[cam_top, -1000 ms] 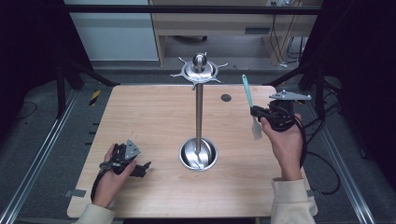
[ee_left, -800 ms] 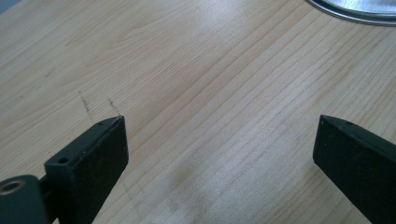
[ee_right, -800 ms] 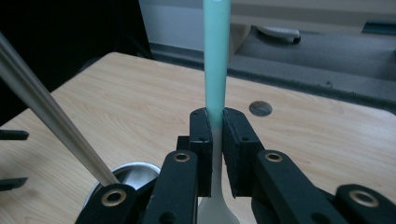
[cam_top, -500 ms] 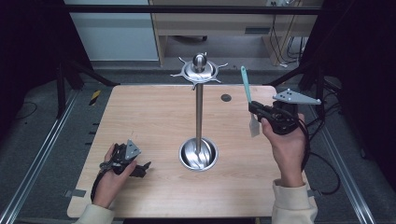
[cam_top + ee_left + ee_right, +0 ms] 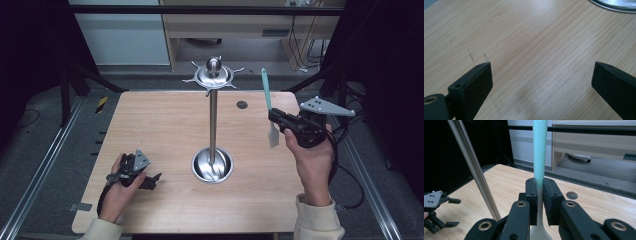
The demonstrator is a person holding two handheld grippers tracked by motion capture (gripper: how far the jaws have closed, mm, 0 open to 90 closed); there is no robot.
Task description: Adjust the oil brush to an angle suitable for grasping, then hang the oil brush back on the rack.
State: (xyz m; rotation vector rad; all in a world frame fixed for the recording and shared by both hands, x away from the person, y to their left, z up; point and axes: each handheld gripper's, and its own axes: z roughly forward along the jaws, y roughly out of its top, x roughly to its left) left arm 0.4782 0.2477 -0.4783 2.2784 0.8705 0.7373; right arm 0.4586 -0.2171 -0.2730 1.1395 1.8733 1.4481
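Count at my table: one wooden top. Tongs in my hands: two, left gripper and right gripper. Spatula: one, teal handle, pale blade. Metal stand: one, made of one upright pole, one round base dish, one hooked crown with one ball on top. Dark round spot on tabletop: one. Hands of mine in frame: two. Cream sleeves: two. Grey three-cornered plates: two, one per gripper. Side rails flanking table: two.
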